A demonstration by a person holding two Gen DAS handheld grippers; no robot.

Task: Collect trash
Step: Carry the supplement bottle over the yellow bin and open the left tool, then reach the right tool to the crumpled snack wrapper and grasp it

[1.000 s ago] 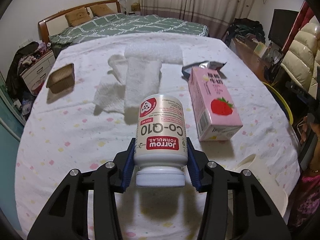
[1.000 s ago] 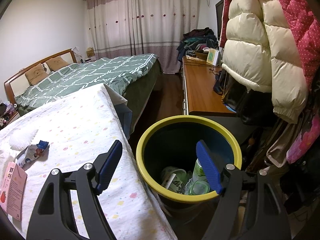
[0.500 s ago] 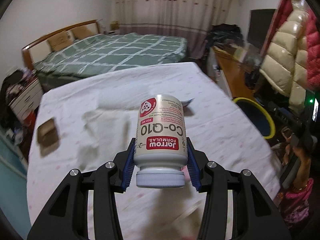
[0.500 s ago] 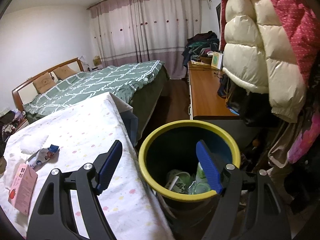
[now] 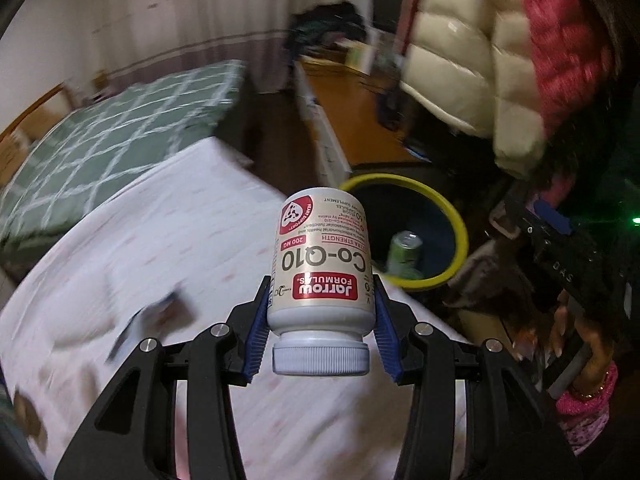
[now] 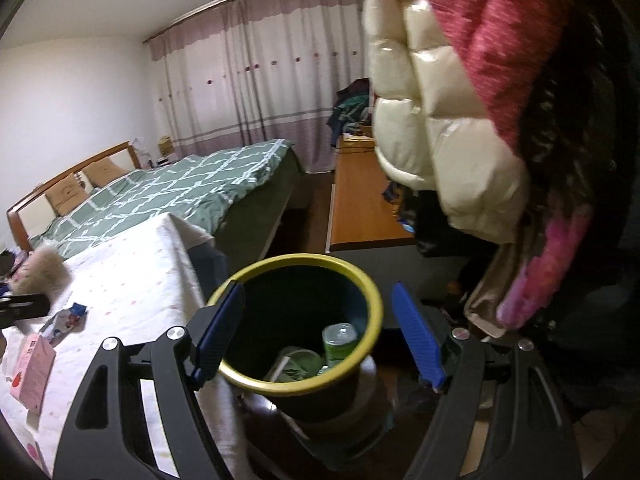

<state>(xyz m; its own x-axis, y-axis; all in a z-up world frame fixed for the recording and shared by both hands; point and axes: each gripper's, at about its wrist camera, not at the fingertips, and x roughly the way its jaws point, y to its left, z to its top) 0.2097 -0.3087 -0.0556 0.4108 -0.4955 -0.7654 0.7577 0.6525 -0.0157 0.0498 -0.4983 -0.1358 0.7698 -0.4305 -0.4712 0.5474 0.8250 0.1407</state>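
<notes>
The left gripper [image 5: 320, 332] is clamping a white supplement bottle [image 5: 321, 264] by its lower body, cap end toward the camera, blue pads pressing both sides. The bottle is hanging above the edge of the spotted tablecloth [image 5: 180, 240], beside the yellow-rimmed trash bin [image 5: 456, 220]. The bin is holding a green can [image 6: 340, 342] standing upright and other pale green and white waste that is too dim to name. The right gripper [image 6: 318, 336] is hovering over the bin's mouth, jaws spread wide, gripping nothing. A pink carton [image 6: 34, 372] and a crumpled wrapper [image 6: 66, 320] are lying on the cloth.
</notes>
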